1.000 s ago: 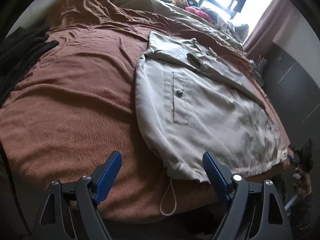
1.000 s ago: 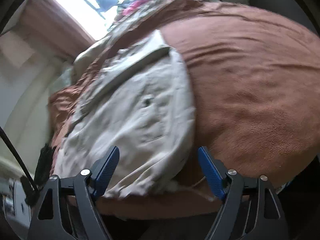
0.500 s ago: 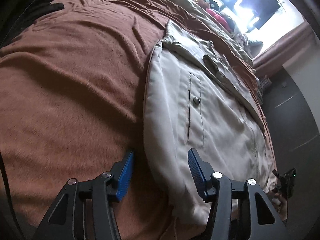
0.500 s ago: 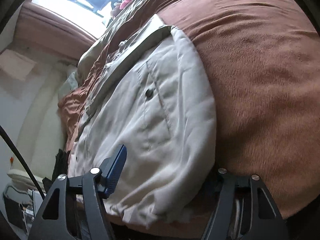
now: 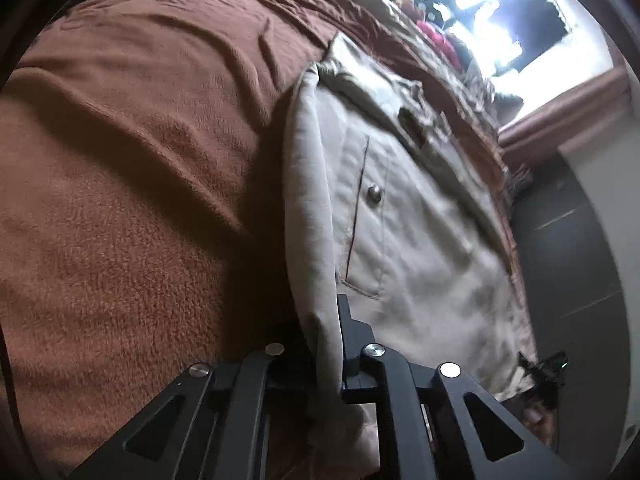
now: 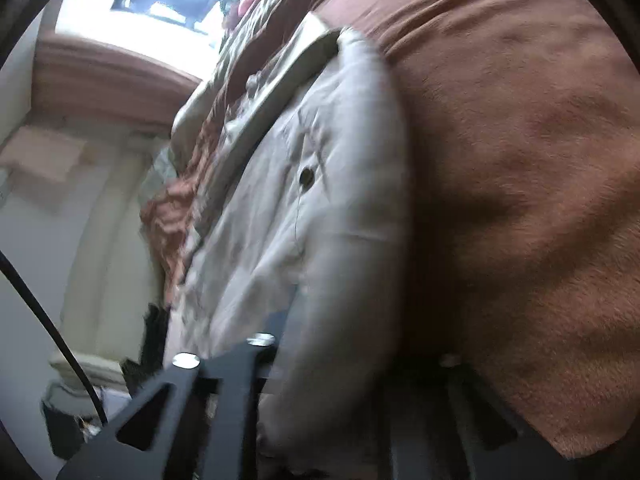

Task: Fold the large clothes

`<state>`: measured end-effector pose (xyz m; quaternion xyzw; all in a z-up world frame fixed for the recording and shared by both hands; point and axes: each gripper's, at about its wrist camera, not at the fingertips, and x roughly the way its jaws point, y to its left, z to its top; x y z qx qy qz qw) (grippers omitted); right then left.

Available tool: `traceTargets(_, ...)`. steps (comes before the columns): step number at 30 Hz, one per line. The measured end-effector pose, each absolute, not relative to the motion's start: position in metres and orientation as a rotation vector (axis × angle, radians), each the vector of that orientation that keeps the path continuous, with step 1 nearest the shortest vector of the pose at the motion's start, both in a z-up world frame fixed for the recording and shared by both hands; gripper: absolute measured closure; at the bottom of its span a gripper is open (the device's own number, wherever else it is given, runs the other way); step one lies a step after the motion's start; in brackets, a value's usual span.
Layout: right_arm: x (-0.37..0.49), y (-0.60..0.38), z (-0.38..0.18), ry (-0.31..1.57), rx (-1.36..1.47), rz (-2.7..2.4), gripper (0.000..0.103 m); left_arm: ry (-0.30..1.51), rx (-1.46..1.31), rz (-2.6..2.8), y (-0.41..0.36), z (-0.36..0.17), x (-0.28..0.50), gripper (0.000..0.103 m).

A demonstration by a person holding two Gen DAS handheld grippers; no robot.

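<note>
left wrist view: left claw (image 5: 324, 344) closing on the beige jacket (image 5: 400, 220) edge; right claw (image 6: 340, 360) likewise, ready to fold across the bed (image 5: 140, 160).

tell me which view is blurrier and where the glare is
Right wrist view is blurrier: the beige jacket and brown blanket look smeared. Left wrist view is sharper, the pocket snap crisp. The window is blown out at the top right in the left view and at the top left in the right; both views bend at the edges.
</note>
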<state>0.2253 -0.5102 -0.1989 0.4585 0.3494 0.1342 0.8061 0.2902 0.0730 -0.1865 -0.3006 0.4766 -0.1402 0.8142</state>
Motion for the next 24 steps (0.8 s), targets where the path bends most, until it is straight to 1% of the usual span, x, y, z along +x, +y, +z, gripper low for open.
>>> traceTargets(2, 0.217, -0.514, -0.192, 0.705, 0.991, 0.288, 0.101, 0.986, -0.624, -0.3, 0.074, -0.176, 0.286, 0.096)
traceTargets(5, 0.207, -0.513, -0.178, 0.671, 0.972, 0.318, 0.102, 0.948, -0.633, -0.319, 0.077, -0.159, 0.279, 0.097)
traceTargets(11, 0.19, -0.502, -0.135, 0.588, 0.935, 0.4, 0.102, 0.877, -0.688, -0.362, 0.09, -0.123, 0.27, 0.098)
traceTargets(18, 0.17, -0.493, -0.101, 0.492, 0.915, 0.461, 0.102, 0.786, -0.704, -0.411, 0.101, -0.076, 0.245, 0.098)
traceTargets(24, 0.143, -0.485, -0.095, 0.431, 0.898, 0.517, 0.102, 0.721, -0.722, -0.449, 0.119, -0.039, 0.223, 0.098)
